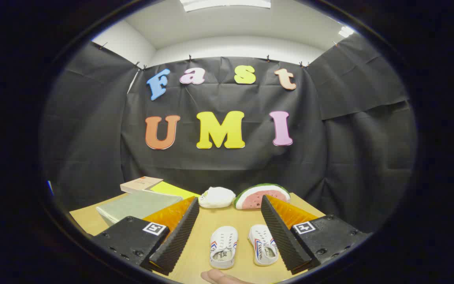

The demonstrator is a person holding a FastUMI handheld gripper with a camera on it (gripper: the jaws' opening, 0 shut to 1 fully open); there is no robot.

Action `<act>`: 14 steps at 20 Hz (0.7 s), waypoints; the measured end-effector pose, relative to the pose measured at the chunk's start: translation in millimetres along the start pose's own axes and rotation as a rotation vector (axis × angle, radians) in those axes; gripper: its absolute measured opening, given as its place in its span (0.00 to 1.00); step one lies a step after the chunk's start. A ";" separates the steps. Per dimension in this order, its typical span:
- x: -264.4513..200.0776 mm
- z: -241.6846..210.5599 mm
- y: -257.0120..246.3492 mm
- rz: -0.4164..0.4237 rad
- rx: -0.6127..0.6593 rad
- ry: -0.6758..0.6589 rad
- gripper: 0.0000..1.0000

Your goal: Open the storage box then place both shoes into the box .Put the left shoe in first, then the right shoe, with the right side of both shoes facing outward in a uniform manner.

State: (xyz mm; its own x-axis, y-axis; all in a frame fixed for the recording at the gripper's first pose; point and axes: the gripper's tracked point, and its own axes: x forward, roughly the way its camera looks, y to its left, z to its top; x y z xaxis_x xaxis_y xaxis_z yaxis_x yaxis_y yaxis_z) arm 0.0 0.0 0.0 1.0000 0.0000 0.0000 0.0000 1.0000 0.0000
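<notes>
Wooden table [219, 221] — shoes [242, 246], box [138, 205], books [141, 184]

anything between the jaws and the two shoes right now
Nothing visible does. The gripper is open, its jaws spread wide, and the left-hand shoe and right-hand shoe lie side by side on the bare table between them.

2 small white canvas shoes lie side by side on the tan table, soles down, toes toward 12 o'clock, close together but apart. The left shoe [223, 247] carries red and blue stripes on its side; the right shoe [263, 244], at its 3 o'clock, shows matching stripes and angles slightly outward.
</notes>
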 end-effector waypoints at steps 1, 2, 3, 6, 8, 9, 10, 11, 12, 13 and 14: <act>0.2 -0.4 -0.9 0.000 -0.006 0.002 1.00; 1.0 -1.5 -2.2 -0.001 -0.008 0.002 1.00; 0.6 -1.4 -2.9 -0.001 -0.010 0.003 1.00; 0.5 -3.0 -5.2 0.002 -0.010 -0.001 1.00; 0.3 -6.9 -7.5 -0.001 -0.013 0.003 1.00; 0.9 -7.5 -8.4 -0.002 -0.011 0.003 1.00; 1.7 -10.1 -9.5 -0.003 -0.008 0.007 1.00; 2.6 -12.4 -8.9 0.000 -0.008 0.012 1.00; 4.3 -14.7 -6.8 0.008 -0.010 0.017 1.00; 4.8 -15.9 -6.1 0.017 -0.011 0.022 1.00; 6.5 -16.8 -5.4 0.023 -0.010 0.021 1.00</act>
State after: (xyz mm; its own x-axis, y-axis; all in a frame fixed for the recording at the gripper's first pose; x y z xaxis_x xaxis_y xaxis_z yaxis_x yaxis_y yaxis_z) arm 6.5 -5.4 -16.8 0.9995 0.0232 -0.0207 -0.0234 0.9997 -0.0096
